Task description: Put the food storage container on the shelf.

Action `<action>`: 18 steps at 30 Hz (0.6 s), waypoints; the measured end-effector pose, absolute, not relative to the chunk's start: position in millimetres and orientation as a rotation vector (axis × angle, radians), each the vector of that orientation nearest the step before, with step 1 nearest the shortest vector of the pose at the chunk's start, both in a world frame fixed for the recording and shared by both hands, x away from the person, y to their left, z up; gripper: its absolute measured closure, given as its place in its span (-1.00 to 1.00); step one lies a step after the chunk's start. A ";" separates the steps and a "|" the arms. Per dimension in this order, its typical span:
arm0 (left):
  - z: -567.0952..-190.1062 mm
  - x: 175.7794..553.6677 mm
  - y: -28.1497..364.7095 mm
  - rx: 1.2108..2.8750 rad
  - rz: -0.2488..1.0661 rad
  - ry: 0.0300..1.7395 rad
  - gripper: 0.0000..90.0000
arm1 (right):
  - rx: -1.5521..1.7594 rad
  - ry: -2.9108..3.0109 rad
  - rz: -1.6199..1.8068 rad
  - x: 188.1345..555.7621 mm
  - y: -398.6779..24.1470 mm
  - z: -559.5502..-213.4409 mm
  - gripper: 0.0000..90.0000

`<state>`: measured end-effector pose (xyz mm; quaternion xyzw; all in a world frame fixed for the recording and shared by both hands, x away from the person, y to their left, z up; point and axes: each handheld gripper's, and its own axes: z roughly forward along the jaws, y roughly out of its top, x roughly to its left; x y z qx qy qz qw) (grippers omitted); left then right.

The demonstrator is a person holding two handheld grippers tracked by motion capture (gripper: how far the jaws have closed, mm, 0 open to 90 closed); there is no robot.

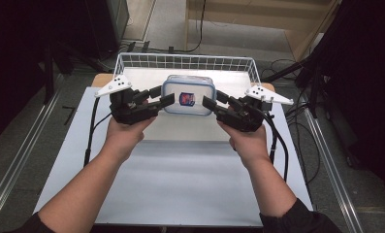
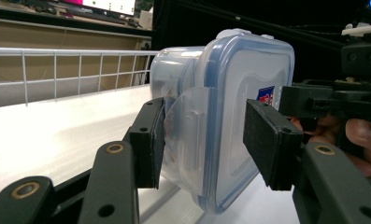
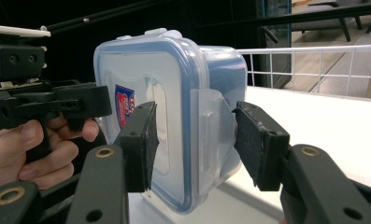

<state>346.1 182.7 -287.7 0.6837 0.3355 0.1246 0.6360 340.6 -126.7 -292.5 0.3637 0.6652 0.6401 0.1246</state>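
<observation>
Container (image 1: 188, 95): clear plastic box with blue-edged snap lid and a red-and-blue label on the lid; held between both grippers, lid facing up in the high view, near the 12 o'clock end of the surface (image 1: 180, 184).
Container height: appears lifted clear of the surface in both gripper views; bottom edge hangs above the white top.
Lid state: seated on the box; side latch flaps (image 2: 188, 126) hang at each short end, apparently unclipped, though not certain.
Left gripper (image 1: 167, 96): at the container's 9 o'clock end; fingers (image 2: 148, 140) narrowed onto the end, one pad against the box wall behind the latch flap, the other over the lid face. Contact of the lid-side pad not fully clear, grip judged firm.
Right gripper (image 1: 208, 104): at the container's 3 o'clock end; fingers (image 3: 139, 144) about half spread, straddling the lid edge and latch flap, pads at or just beside the plastic. Grip judged closed on the container.
Wire basket (image 1: 132, 60): white, at 12 o'clock from the container, just beyond it; interior looks vacant.
Done so far: container gripped at both ends and raised.
Left to do, as judged: carry toward 12 o'clock over the basket rim, lower inside, spread both sets of fingers.
Risk: slip at a loose latch flap under uneven pull.
</observation>
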 end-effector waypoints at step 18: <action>-287.4 379.8 194.8 1.496 0.097 0.875 0.15 | 1.191 1.992 1.923 374.3 -126.0 -283.2 0.20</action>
